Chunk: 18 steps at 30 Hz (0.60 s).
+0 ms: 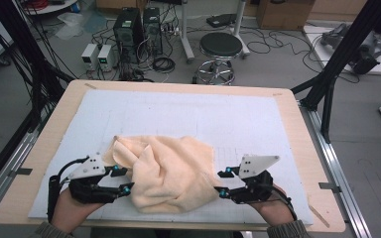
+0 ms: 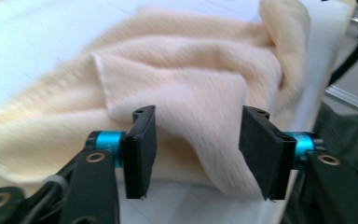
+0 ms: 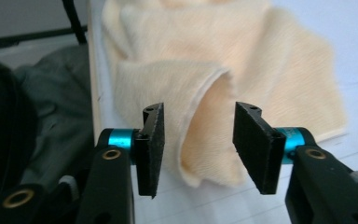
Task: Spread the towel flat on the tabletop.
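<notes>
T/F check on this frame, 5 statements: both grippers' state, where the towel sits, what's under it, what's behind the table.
1. Both grippers are open. True: the left gripper and the right gripper each show a wide gap between the jaws.
2. The towel is folded into a neat square. False: it lies crumpled, with loose folds.
3. The towel lies on a white mat. True.
4. The right gripper is clamped on a towel fold. False: a rolled fold sits ahead of its open jaws, not clamped.
5. A red stool stands beyond the table. False: the stool has a black seat.
</notes>
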Each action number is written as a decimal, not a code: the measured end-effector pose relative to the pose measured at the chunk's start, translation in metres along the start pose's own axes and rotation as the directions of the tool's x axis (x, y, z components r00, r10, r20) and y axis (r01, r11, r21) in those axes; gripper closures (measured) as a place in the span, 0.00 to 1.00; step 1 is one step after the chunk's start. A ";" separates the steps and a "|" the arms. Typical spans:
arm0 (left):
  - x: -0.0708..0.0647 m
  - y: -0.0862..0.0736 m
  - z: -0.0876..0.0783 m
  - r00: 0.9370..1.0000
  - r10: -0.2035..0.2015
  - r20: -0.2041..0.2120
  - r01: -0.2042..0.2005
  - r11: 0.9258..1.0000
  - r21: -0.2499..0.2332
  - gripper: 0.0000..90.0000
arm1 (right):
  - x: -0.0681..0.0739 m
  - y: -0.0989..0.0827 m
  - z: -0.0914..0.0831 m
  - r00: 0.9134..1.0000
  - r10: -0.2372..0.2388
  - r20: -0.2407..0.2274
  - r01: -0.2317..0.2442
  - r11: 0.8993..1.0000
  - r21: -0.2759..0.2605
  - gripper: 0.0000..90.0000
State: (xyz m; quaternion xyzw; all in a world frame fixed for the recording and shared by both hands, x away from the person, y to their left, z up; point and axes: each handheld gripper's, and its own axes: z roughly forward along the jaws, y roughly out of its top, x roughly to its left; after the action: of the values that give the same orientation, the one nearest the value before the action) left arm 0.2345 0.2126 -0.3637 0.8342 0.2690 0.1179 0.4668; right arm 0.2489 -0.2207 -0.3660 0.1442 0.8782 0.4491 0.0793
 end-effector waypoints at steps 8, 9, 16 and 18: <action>0.015 0.022 0.049 1.000 0.020 0.011 -0.021 0.999 0.049 0.39 | -0.032 0.011 0.041 0.999 0.035 0.040 -0.035 0.999 -0.001 0.50; 0.016 0.023 0.057 0.999 0.038 0.018 -0.039 0.997 0.064 0.38 | -0.043 0.009 0.057 0.997 0.073 0.033 -0.073 0.997 0.010 0.46; 0.023 0.011 0.098 0.991 0.086 0.102 -0.107 0.970 0.220 0.53 | -0.063 -0.005 0.100 0.990 0.141 0.018 -0.142 0.981 0.132 0.48; 0.026 0.003 0.100 0.991 0.057 0.124 -0.083 0.973 0.215 0.64 | -0.061 -0.012 0.110 0.989 0.141 0.037 -0.145 0.980 0.137 0.60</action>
State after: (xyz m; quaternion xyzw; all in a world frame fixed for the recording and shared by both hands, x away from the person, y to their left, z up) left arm 0.3016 0.1542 -0.4167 0.8951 0.2228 0.0549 0.3822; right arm 0.3337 -0.1625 -0.4398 0.2183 0.8935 0.3893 0.0485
